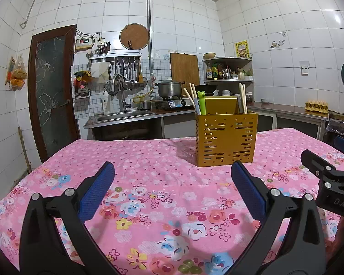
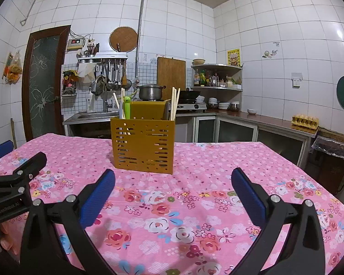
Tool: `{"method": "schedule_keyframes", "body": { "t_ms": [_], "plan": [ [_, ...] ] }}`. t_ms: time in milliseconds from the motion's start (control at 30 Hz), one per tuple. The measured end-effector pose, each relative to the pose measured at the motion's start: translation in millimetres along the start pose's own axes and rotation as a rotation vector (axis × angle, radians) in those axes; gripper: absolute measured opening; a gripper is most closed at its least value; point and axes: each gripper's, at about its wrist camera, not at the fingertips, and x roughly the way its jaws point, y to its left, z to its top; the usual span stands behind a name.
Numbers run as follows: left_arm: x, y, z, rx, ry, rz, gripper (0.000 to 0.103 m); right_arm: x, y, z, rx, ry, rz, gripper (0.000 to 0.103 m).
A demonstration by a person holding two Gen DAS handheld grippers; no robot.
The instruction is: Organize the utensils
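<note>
Both spread wide, empty: left gripper (image 1: 172, 190), right gripper (image 2: 173, 194) (blue pads); centre frame, perforated mustard-yellow metal utensil caddy (image 1: 226, 138) holding wooden chopsticks (image 1: 242, 97).

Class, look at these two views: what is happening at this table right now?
A person holds two tools over a pink floral tablecloth. The left tool and right tool are both open and empty. Ahead stands a yellow utensil holder with chopsticks and a green frog-topped utensil already upright inside.

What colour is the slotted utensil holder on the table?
Mustard yellow utensil holder; clearest in the right wrist view.
</note>
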Motion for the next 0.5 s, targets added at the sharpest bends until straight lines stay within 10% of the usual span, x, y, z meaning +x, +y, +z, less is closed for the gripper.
{"method": "schedule_keyframes", "body": {
  "t_ms": [500],
  "plan": [
    [-0.3, -0.2, 0.0, 0.000, 0.001, 0.000, 0.098, -0.2, 1.1, -1.0, 0.001, 0.001, -0.004, 0.099]
  ]
}}
